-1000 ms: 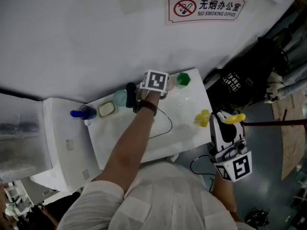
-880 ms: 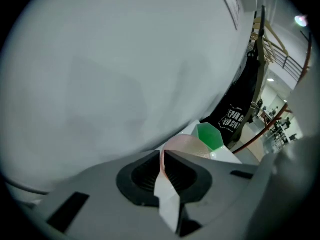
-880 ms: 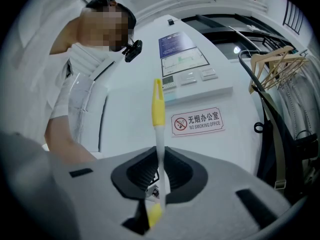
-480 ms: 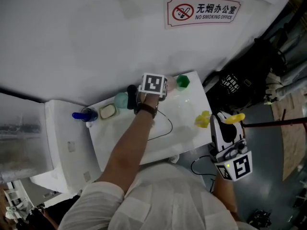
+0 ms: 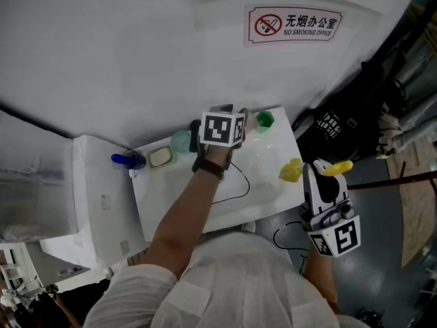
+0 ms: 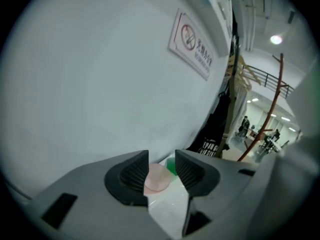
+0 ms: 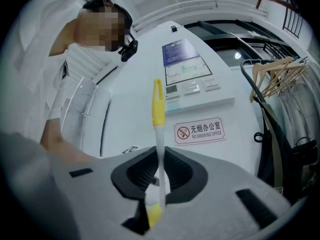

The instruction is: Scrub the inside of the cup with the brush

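The left gripper (image 6: 162, 170) hangs over the white table (image 5: 205, 207); its jaws have just been opening and stand wide, gripping nothing. The pink cup (image 6: 156, 180) sits free on the table beyond them. The right gripper (image 7: 159, 176) clamps the yellow-and-white brush (image 7: 157, 109) well away from the cup, so no scrubbing is under way; whether it is finished or yet to come is unclear

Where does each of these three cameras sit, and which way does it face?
Left gripper view: on the left gripper, looking along its empty jaws, which have just been opening, toward the pink cup and wall sign.
Right gripper view: on the right gripper, tilted upward; jaws shut on the brush, shirt at left.
Head view: on the head, steeply down at the table; left arm shows.
Shared: the sign, in all three.
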Demonstrator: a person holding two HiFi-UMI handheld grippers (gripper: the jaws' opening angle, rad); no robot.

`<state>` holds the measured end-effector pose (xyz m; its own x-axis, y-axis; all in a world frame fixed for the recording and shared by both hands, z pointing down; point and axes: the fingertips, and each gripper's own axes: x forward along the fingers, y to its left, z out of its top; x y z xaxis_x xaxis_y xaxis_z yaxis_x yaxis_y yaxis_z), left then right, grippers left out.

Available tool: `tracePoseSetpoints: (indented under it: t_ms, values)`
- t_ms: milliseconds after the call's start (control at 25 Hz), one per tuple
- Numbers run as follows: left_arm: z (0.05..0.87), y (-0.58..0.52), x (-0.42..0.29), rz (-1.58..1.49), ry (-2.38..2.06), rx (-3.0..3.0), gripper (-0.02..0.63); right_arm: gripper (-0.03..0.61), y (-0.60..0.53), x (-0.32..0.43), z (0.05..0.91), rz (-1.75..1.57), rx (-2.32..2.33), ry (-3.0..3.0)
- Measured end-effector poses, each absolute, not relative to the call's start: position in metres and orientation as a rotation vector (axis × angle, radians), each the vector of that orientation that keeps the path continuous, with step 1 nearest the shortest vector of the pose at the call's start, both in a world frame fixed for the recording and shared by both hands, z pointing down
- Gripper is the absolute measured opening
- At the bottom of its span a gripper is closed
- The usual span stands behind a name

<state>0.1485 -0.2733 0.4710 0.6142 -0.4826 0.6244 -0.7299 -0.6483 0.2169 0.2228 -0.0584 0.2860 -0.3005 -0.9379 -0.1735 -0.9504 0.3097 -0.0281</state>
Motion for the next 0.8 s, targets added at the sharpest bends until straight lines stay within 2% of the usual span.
tracePoseSetpoints:
  t_ms: [360, 640, 800]
  values:
    - [0.324, -0.205, 0.129, 0.1, -0.818, 2.574, 0.096, 0.038, -0.035, 0.217, 0.263, 0.184, -1.723, 2.394]
    - [0.257, -0.15, 0.053, -0.26, -0.758, 2.655, 0.061, 0.038, -0.014, 0.215, 0.262, 0.202, -1.721, 2.399]
    - [0.24, -0.121, -0.003, -0.32, -0.852, 2.693, 0.048, 0.038, -0.005, 0.217, 0.269, 0.185, -1.727, 2.412]
